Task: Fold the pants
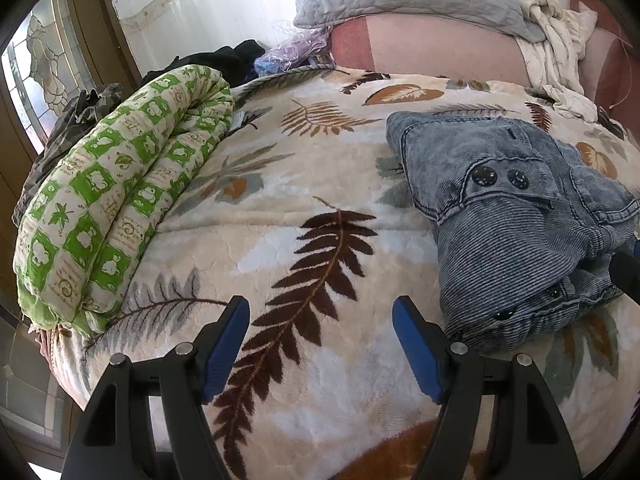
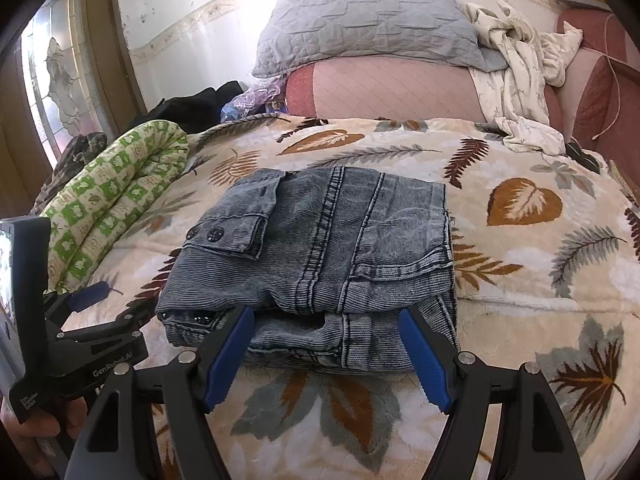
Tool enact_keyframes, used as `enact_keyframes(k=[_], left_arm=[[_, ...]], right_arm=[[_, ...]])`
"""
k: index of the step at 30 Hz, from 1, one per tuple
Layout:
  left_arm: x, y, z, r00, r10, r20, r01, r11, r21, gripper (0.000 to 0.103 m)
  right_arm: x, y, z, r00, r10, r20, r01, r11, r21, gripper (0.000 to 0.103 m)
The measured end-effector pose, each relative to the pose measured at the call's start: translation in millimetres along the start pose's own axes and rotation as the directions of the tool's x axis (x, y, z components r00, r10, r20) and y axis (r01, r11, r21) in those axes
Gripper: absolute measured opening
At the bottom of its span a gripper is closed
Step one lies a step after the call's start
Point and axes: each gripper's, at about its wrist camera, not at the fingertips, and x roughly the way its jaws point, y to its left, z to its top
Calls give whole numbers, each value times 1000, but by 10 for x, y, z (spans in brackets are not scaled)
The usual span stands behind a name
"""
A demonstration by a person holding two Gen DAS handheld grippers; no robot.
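The pants, grey-blue washed denim, lie folded into a compact stack on the leaf-print blanket that covers the bed. A flap pocket with dark snaps faces up on their left side. The right claw hovers at the stack's near edge, jaws spread wide and holding nothing; its blue pads flank the lower fold, and whether they touch it I cannot tell. The left claw stands open and empty over bare blanket, just left of the pants.

The right wrist view shows the whole folded stack, plus the left claw from the side with a hand below it. The left wrist view catches only the stack's left part.

A rolled green-and-white quilt lies along the bed's left edge. Beyond, a grey pillow and a crumpled white cloth rest on a pink headboard.
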Motion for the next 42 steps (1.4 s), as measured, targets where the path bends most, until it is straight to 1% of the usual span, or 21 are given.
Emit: enact_keyframes(k=[9,18,28,34,42], left_arm=[[55,3,-17,1000,-12,-9,12,1000,1,75],[59,-12,-20,1000,-30,-2,30,1000,2,75],[55,-20,-61,997,-68,28,68,998,3,75],[61,-20,-78,996,-79,33,79,997,-1,75],[4,-56,-82,992,-114,49,114,993,8,75]], right_arm=[[48,4,-3,1000,-1,-7,1,1000,-1,78],[95,-22,0,1000,-7,-9,7,1000,6,78],[119,-25,-18,1000,-8,-14,8,1000,1,78],[124,-43,-17,1000,-8,-15,8,1000,4,78],[120,-22,-19,1000,-4,-9,4,1000,-5,78]])
